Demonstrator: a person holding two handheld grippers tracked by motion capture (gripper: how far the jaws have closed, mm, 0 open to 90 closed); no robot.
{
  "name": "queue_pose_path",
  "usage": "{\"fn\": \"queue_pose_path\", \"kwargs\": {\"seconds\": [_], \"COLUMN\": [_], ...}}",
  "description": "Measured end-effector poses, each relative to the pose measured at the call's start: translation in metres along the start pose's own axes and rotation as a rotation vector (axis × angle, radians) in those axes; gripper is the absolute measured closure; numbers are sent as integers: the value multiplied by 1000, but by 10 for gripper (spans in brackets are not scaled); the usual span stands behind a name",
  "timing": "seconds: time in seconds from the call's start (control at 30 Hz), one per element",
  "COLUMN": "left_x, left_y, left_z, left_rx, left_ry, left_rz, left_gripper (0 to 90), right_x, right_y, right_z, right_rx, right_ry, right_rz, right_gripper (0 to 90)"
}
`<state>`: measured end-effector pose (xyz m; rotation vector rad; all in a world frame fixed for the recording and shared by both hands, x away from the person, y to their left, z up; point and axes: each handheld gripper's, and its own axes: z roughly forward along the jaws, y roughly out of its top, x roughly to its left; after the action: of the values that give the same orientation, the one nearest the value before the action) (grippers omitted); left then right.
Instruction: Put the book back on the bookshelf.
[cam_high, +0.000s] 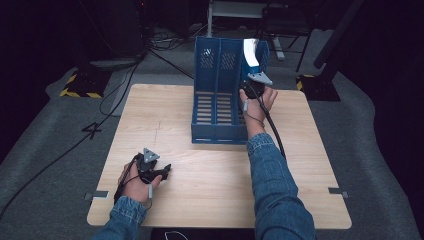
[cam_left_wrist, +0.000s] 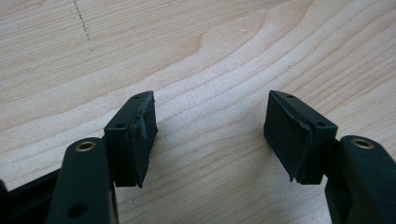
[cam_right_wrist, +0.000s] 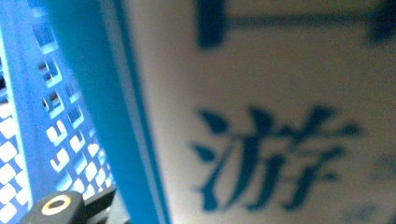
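Note:
A blue file rack (cam_high: 216, 131) with three slots stands upright at the back middle of the wooden table (cam_high: 210, 190). A white book (cam_high: 250, 52) with a blue spine sticks up out of the rack's rightmost slot. My right gripper (cam_high: 249, 76) is at that slot, just below the book's top, shut on the book. In the right gripper view the book's cover (cam_right_wrist: 280, 116), printed with blurred blue characters, is very close, beside the rack's perforated wall (cam_right_wrist: 28, 121); one black finger (cam_right_wrist: 58, 205) shows and the other is hidden. My left gripper (cam_high: 167, 170) lies on the table's near left, open with nothing between its fingers (cam_left_wrist: 210, 135).
Beyond the table's far edge are cables on the grey floor (cam_high: 60, 150), two yellow-and-black striped bases (cam_high: 79, 86) (cam_high: 311, 83) and dark stands. The rack's left and middle slots (cam_high: 214, 102) hold nothing that I can see.

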<state>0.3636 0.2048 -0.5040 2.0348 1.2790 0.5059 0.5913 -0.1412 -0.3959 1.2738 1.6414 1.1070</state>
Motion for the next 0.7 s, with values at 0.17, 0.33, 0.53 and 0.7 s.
{"fn": "queue_pose_path", "kwargs": {"seconds": [0.17, 0.33, 0.53, 0.7], "left_x": [0, 0, -1, -1], "left_y": [0, 0, 2, 2], "left_z": [0, 0, 2, 2], "left_rx": [1, 3, 2, 3], "left_ry": [-1, 1, 1, 1], "left_rz": [5, 8, 8, 10], "left_gripper": [349, 349, 349, 349], "right_x": [2, 3, 4, 3], "right_y": [-13, -15, -14, -12], "right_z": [4, 2, -5, -16], "right_rx": [63, 61, 50, -2], "right_ry": [-4, -17, -40, -26], "right_rz": [61, 70, 42, 65], "right_gripper": [602, 593, 574, 515]}}
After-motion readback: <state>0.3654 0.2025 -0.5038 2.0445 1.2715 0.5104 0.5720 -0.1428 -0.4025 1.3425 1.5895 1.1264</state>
